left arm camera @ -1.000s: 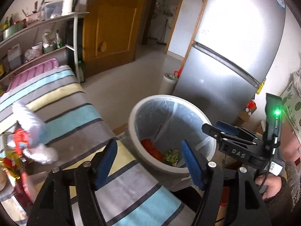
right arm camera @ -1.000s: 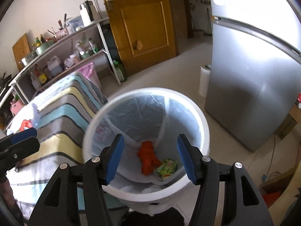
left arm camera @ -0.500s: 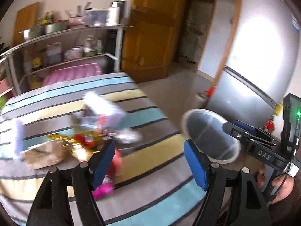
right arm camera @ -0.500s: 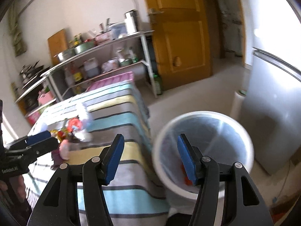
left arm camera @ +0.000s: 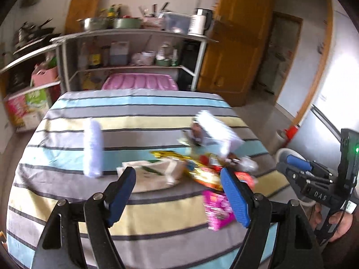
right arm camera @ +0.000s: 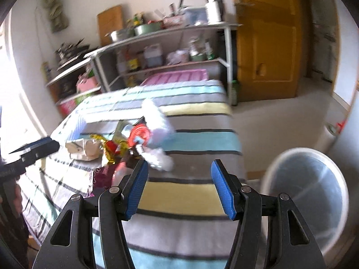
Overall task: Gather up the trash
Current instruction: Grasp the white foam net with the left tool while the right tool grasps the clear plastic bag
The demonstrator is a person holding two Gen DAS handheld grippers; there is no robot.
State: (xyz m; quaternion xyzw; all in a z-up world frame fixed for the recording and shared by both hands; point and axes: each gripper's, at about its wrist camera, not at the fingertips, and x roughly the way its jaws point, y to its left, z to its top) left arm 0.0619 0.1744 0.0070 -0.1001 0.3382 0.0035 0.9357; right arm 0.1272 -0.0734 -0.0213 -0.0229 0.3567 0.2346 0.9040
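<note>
1. The wrappers (left arm camera: 202, 170) heaped on the striped cloth (left arm camera: 134, 121) are smeared; no label reads.
2. The bin (right arm camera: 307, 192) is cut by the picture's edge.
3. Shelf (left arm camera: 134, 33) clutter blurs together.

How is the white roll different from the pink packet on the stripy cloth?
The white roll is plain white, while the pink packet is bright pink with printing. The white roll is a long tube; the pink packet looks flat. The white roll lies alone to the left; the pink packet sits beside the wrapper pile. Both rest on the striped cloth, untouched.
</note>
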